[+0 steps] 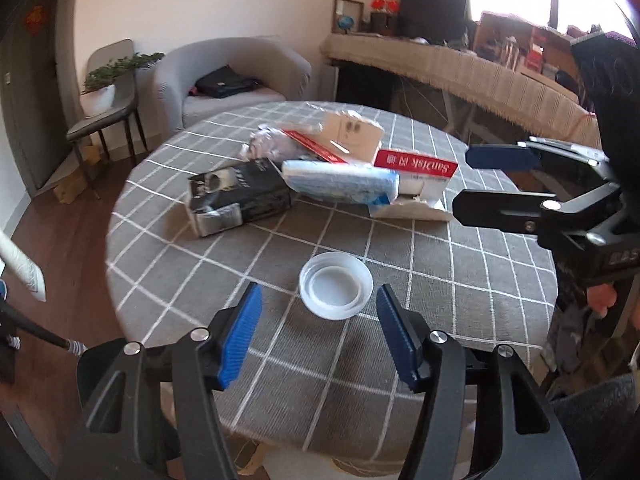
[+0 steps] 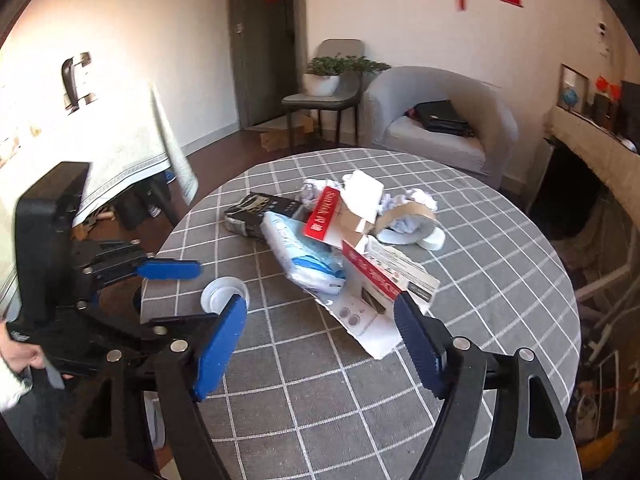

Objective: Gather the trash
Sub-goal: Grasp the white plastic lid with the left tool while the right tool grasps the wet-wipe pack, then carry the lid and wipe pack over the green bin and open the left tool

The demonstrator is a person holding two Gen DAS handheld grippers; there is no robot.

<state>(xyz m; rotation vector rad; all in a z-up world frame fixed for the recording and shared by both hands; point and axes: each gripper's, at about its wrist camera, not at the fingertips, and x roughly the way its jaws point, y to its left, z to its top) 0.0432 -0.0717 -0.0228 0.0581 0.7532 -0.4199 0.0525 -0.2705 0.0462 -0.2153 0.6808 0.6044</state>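
A pile of trash lies on the round checked table (image 1: 460,280): a black box (image 1: 240,196), a blue-white plastic pack (image 1: 340,182), a red-white SanDisk box (image 1: 416,170), a brown cardboard box (image 1: 352,132) and crumpled paper (image 1: 260,144). A clear plastic lid (image 1: 335,290) lies apart, just ahead of my open, empty left gripper (image 1: 320,320). My right gripper (image 2: 320,332) is open and empty, above the table before the torn white carton (image 2: 368,320). The pile (image 2: 340,224) and the lid (image 2: 224,294) show in the right wrist view too.
A grey armchair (image 1: 232,76) with a black bag stands behind the table, beside a chair with a potted plant (image 1: 104,80). A long cloth-covered desk (image 1: 460,68) runs along the right. A white cloth (image 2: 132,152) hangs at the left of the right wrist view.
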